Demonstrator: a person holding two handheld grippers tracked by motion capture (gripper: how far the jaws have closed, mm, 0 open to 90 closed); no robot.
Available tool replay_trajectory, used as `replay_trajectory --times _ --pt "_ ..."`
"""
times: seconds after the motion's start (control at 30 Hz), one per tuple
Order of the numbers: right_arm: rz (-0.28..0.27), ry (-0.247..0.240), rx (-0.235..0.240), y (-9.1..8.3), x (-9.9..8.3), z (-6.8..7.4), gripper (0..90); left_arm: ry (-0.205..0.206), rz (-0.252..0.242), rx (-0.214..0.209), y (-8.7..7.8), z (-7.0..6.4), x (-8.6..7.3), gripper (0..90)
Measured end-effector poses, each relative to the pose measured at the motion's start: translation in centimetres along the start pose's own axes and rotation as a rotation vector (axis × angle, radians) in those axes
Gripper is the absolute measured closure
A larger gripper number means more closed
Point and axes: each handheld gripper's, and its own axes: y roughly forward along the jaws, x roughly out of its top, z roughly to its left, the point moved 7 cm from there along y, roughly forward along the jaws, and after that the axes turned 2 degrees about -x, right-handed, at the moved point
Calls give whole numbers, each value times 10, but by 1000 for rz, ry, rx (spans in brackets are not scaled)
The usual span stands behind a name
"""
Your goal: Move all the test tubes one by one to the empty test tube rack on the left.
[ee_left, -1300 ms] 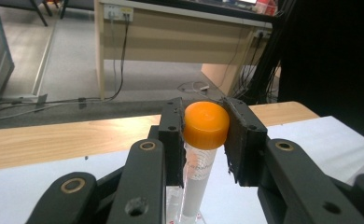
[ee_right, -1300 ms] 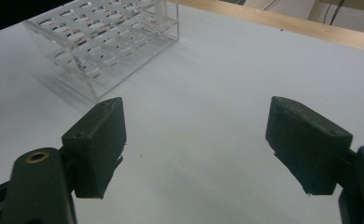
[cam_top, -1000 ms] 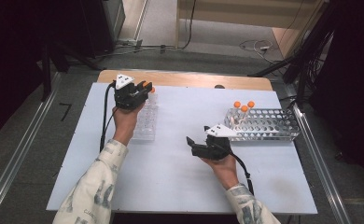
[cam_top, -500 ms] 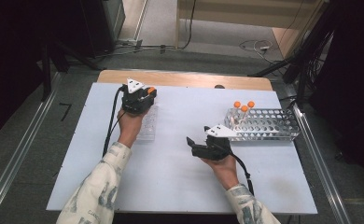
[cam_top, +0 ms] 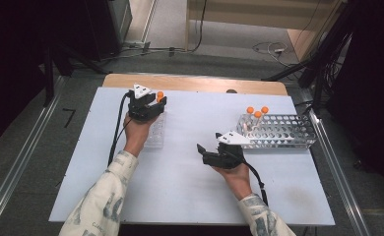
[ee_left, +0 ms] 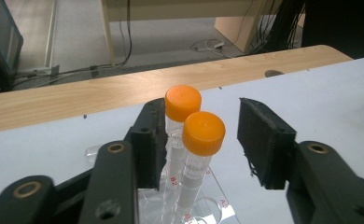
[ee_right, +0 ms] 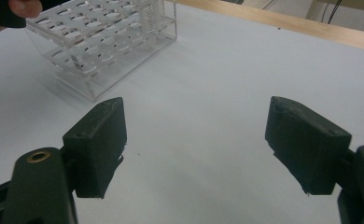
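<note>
The left claw hangs over the far end of a clear plastic rack on the left part of the white surface. Its jaws are spread apart, and in the left gripper view two orange-capped tubes stand upright between them. The nearer tube stands free in the gap, well apart from the right jaw. The farther tube stands just beside the left jaw; whether it touches the pad I cannot tell. Both tubes sit in holes of the clear rack.

Small red markings show on the rack. One beside the farther tube reads "B2", one at the nearer tube's foot looks like "B3", and one at the rack's edge looks like "A2". Faint grey printing runs down both tube bodies, too small to read.

The right claw rests low over the middle of the surface, its jaws wide open with nothing between them. The right gripper view looks across bare white surface to the clear rack, whose rows of holes stand unfilled at the near end.

To the right, a metal mesh rack holds three more orange-capped tubes at its left end, just beyond the right hand.
</note>
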Motion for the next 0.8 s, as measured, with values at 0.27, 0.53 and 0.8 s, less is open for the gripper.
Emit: replay_trajectory --times 0.27,0.53,0.8 --pt "-1 4 -3 -1 0 -2 192 -69 -33 -7 -9 8 5 420" --pt "-4 3 -4 -1 1 -2 191 -121 -64 -5 -21 19 10 406" --pt "-3 4 -5 -1 0 -2 192 -127 -61 9 -22 25 8 407"
